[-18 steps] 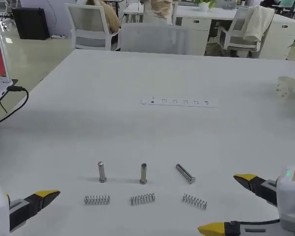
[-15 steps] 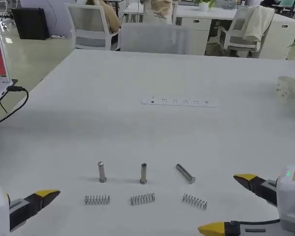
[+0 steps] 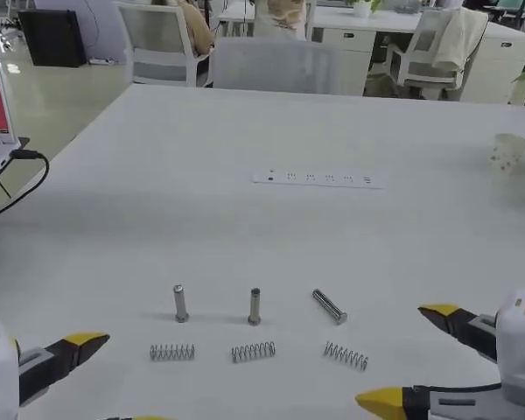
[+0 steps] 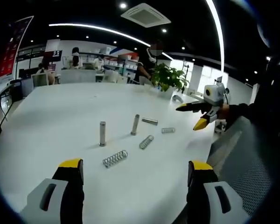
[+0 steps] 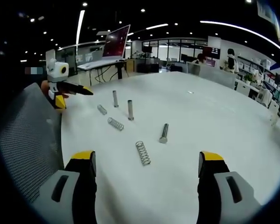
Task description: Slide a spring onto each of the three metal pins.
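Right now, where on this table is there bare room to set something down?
Bare: the broad stretch between the power strip and the pins, and the table beyond the strip, left of the paper cup. Crowded: the near edge, with pins, springs, and the left gripper and right gripper flanking them.

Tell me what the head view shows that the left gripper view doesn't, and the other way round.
Head view: the power strip and the black cable at far left. Left gripper view: the ceiling vent and curved light strip overhead. Both: two upright pins, the lying pin, three bare springs, and the right gripper with its jaws open.
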